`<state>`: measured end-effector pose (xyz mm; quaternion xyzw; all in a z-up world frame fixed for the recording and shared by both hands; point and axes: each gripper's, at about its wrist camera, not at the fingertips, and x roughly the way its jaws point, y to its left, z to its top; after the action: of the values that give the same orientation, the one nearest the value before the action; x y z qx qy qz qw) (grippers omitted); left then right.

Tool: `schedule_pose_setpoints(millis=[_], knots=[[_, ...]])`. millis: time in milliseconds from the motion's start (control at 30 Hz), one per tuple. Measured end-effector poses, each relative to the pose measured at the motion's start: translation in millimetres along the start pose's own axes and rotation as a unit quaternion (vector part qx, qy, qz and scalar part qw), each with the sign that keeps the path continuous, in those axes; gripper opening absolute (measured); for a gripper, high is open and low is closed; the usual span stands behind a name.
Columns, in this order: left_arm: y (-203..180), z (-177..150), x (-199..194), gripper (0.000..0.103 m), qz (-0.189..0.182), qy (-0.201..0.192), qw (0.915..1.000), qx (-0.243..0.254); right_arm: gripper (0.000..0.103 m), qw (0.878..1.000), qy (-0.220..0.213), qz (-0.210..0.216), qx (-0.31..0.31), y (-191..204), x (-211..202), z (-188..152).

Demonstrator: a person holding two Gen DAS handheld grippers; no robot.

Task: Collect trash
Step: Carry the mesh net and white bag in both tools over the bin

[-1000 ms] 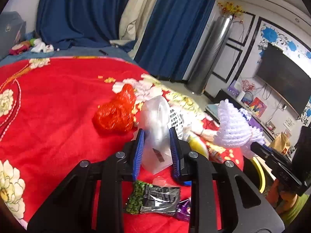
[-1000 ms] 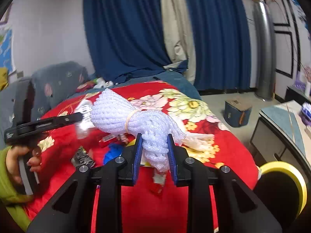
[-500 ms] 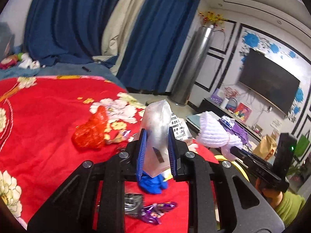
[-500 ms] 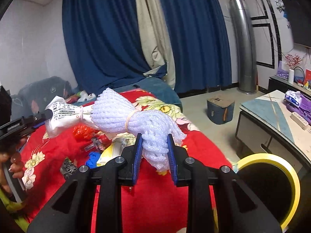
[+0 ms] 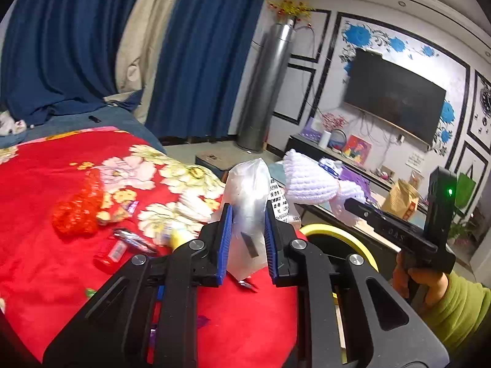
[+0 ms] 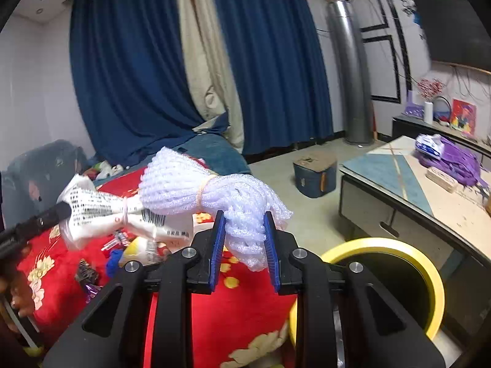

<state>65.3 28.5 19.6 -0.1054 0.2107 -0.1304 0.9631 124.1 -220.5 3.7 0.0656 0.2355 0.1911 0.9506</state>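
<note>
Left claw grips plastic bag; right claw grips foam net.

both views are lit evenly by indoor ceiling light, fairly bright, with small ceiling spots in the left view. colours are saturated. fisheye bending curves the curtains and walls, and black vignette fills the corners. the clear bag shows white glare. the tv is dark and dull. far objects look slightly soft; shadows are faint.
</note>
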Motion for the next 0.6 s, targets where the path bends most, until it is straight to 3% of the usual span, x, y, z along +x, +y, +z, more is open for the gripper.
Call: schedule_pose_setpoints(millis=[600], knots=[[-58.6,-13.8,63.7,0.014,-0.036,0.040,0.9983,0.023,0.024,0.995,-0.007,-0.084,0.057,-70.8,-31.8,-9.6]])
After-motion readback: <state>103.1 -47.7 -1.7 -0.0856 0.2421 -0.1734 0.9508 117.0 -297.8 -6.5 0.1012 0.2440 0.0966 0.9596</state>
